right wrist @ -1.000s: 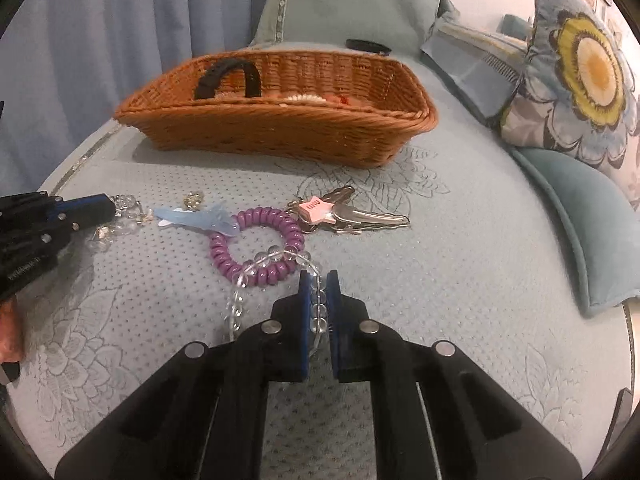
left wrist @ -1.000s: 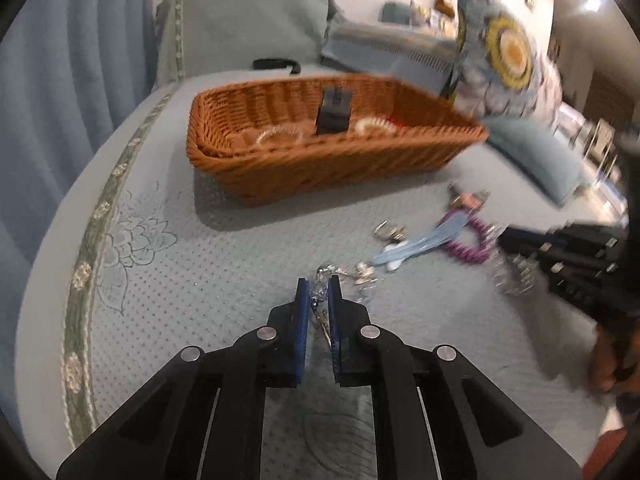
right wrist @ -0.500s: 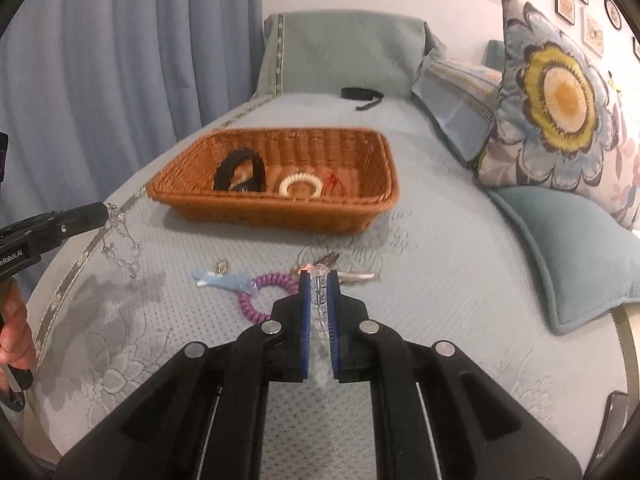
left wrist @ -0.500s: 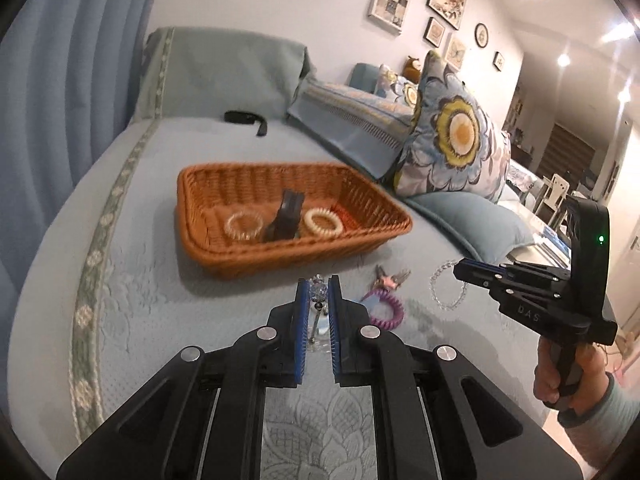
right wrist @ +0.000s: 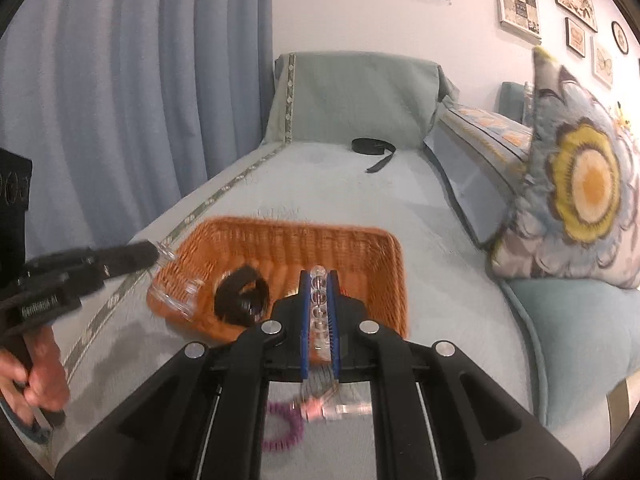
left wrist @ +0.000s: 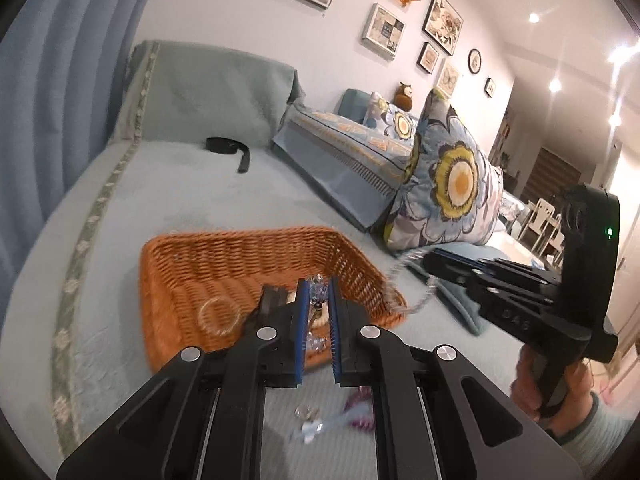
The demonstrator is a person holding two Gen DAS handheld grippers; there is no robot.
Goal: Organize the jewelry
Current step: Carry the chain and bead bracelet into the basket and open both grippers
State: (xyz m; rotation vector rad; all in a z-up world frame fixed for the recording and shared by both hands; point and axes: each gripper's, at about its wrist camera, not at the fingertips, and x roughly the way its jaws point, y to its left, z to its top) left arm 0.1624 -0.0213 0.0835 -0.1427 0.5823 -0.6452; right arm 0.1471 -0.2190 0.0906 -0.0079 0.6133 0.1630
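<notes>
An orange wicker basket (left wrist: 192,272) (right wrist: 360,248) sits on the grey-blue bed cover. My left gripper (left wrist: 318,292) is shut on a crystal chain bracelet (left wrist: 316,290) and holds it in the air at the basket's near side; in the right wrist view the chain (right wrist: 176,300) dangles over the basket's left corner. My right gripper (right wrist: 319,280) is shut on a clear bead bracelet (right wrist: 319,300), lifted at the basket's near rim; it hangs as a loop (left wrist: 394,280) in the left wrist view. The basket holds a pale bangle (left wrist: 219,315) and a black band (right wrist: 240,294).
A purple coil bracelet (right wrist: 282,430) with keys (right wrist: 344,410) and a pale blue charm (left wrist: 320,426) lie on the cover below the grippers. A floral cushion (right wrist: 576,200) stands right. A black strap (right wrist: 372,148) lies far back. Curtains hang left.
Both grippers have risen from the cover with their bracelets and moved forward to the basket. The coil bracelet and keys stay on the cover behind.
</notes>
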